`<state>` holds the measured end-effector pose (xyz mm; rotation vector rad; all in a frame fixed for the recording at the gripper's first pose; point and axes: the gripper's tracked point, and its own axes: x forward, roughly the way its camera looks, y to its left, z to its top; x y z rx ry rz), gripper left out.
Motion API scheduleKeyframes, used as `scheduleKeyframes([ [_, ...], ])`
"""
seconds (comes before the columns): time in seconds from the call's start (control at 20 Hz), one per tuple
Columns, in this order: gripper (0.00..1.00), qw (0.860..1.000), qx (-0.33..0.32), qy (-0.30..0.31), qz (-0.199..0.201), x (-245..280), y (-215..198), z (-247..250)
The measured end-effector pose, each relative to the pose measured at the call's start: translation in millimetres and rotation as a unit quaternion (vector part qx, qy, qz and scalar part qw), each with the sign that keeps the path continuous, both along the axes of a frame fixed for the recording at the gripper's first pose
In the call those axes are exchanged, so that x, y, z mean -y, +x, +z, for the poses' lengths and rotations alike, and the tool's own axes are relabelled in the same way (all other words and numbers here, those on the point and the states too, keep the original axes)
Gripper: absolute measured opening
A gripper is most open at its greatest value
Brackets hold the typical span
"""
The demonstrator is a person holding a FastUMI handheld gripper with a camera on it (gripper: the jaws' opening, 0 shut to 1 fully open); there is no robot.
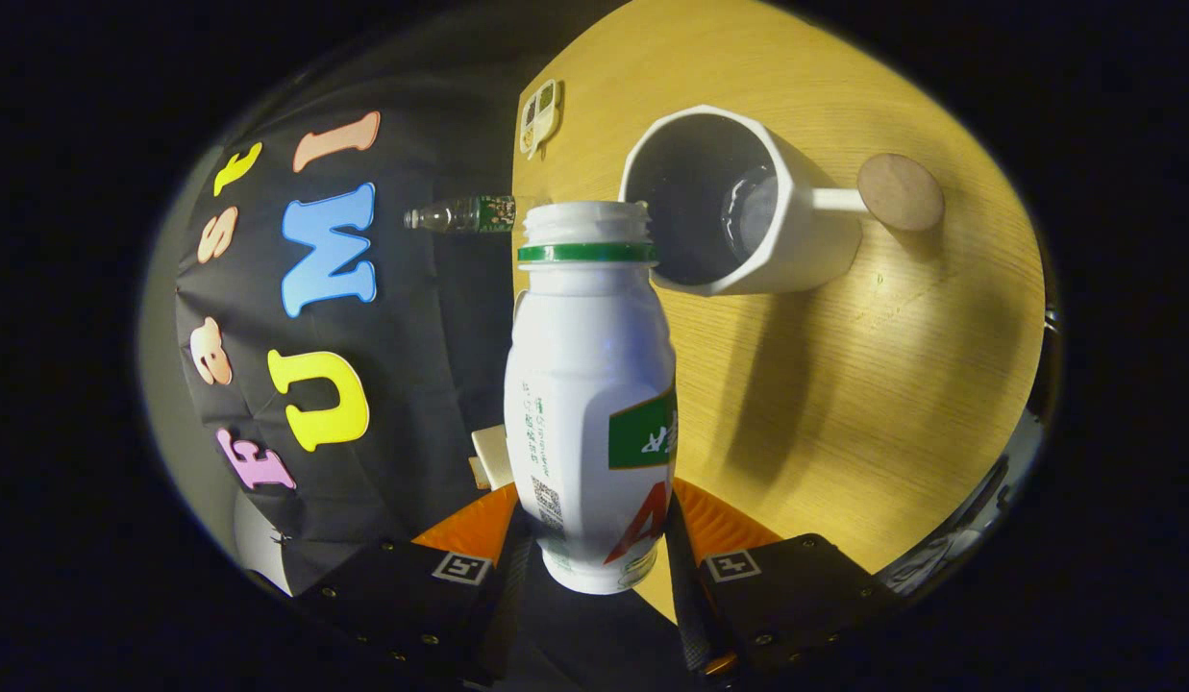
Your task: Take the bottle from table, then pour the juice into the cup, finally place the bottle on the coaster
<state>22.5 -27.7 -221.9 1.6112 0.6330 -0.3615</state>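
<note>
My gripper (594, 548) is shut on a white juice bottle (589, 384) with a green neck ring and no cap, both fingers pressing its lower body. The whole view is rolled, so the bottle is tilted over the wooden table (892, 384). Its open mouth sits right at the rim of a white faceted cup (805, 240), whose dark inside holds a little liquid. A round brown coaster (900, 192) lies just past the cup's handle, beyond the fingers.
A small clear plastic bottle (464, 213) lies at the table's edge against the booth wall. A small cream tag-like object (539, 117) rests on the table beyond the cup. A pale block (493, 454) shows beside the held bottle near the fingers.
</note>
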Motion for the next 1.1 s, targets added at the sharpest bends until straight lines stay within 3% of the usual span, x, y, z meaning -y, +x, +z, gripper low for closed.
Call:
scheduleKeyframes([
  [0.55,0.66,0.984,0.017,-0.162,0.068,5.3,-2.8,-18.8],
  [0.8,0.66,0.965,0.009,-0.24,0.106,5.0,-5.1,-22.6],
  [1.1,0.66,0.931,-0.002,-0.336,0.144,1.2,3.1,-25.6],
])
